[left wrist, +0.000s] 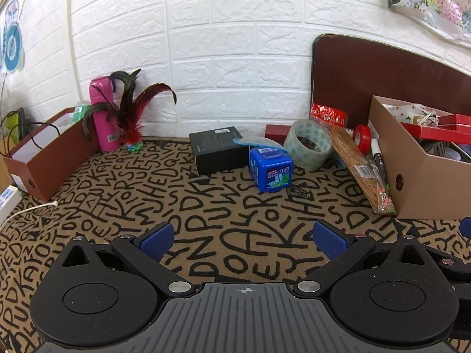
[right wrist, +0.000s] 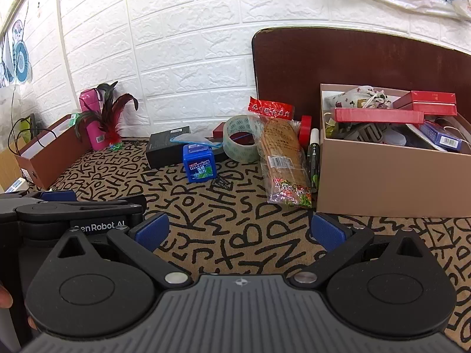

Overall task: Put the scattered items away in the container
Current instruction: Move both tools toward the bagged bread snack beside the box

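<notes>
Both your left gripper (left wrist: 244, 236) and right gripper (right wrist: 240, 231) gape wide and empty; the mentos box (left wrist: 271, 169) sits mid-frame, the tan box (right wrist: 391, 173) right.

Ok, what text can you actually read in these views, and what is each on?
"mentos": blue Mentos box, side face.
"enRobot AI", first letter cut off: left gripper body, right wrist view.
Scattered capital letters, no clear words: patterned tablecloth.
Red header print on the snack packet: too blurred.
Barcode labels on the black box, pink bottle: too small.
</notes>
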